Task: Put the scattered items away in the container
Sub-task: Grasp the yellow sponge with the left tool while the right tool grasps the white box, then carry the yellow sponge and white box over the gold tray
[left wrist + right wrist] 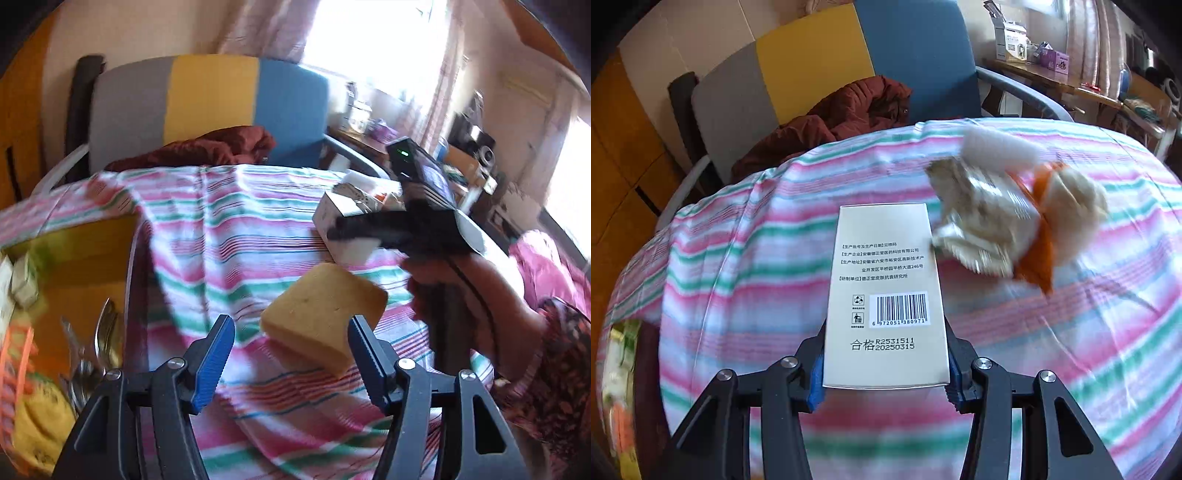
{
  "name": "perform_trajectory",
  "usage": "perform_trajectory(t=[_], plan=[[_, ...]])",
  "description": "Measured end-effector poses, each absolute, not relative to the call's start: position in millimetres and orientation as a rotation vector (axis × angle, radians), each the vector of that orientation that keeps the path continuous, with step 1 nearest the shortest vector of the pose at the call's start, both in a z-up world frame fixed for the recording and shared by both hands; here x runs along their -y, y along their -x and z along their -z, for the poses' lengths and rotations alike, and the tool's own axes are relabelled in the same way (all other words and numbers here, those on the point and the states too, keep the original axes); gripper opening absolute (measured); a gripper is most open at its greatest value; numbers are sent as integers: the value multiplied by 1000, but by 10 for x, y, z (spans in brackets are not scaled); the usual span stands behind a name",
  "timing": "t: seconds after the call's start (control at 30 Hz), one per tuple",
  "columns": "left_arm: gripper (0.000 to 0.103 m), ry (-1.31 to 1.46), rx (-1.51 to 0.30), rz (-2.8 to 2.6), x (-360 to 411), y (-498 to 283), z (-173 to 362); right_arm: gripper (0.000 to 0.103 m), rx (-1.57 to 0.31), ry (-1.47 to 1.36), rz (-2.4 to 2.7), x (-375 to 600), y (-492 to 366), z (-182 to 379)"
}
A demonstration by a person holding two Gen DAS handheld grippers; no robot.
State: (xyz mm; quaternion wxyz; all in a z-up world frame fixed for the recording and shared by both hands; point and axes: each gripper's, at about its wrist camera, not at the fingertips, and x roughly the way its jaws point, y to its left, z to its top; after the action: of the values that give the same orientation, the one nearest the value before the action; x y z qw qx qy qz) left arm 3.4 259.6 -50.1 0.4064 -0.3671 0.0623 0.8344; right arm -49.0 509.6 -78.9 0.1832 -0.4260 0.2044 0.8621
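The right gripper (886, 373) is holding a slim cream-white carton (886, 295) in the lower centre of the right wrist view, its blue-padded fingers (817, 384) pressing on the two long edges near the box's near end. The carton's face is carrying several lines of small Chinese print, two little square symbols, a barcode numbered 6 972051 380971, and below it a stamp reading 合格 R2531511 20250315. The box is sitting above the striped pink, green and white cloth covering the desk (738, 277). Just to its right a crumpled clear packet with an orange band (1015, 218) is showing as a blur, so its contents cannot be made out. In the left wrist view the left gripper (291, 350) is standing with its fingers (214, 354) wide apart, gripping nothing; a yellow sponge block (325, 317) is lying on the cloth in the lower centre, its near corner reaching between the fingertips. At the left edge of that view a yellow container (85, 240) is holding metal spoons (103, 332) and some packets. In the upper right of the same view the carton (332, 214) is appearing again in the right gripper (373, 229), with the person's hand (443, 284) below it. A chair with grey, yellow and blue panels (210, 96) is standing behind the desk, a dark red garment (207, 147) lying on its seat.
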Motion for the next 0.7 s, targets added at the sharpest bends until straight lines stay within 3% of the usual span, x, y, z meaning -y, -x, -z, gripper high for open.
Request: perform_trajectory(t=[0.27,0.4,0.7], plan=[[65,927,-359,-1946,-2970,-27,573,50,-581,1178,-2492,-4909,-355,797],[66,977,-321,-1942,-2970,41,638,50,-525,1188,-2558,-4686,-487,815],[70,1071,-200,-2046,-2747,173,474,50,-652,1226,-2718,-4069,-844,825]])
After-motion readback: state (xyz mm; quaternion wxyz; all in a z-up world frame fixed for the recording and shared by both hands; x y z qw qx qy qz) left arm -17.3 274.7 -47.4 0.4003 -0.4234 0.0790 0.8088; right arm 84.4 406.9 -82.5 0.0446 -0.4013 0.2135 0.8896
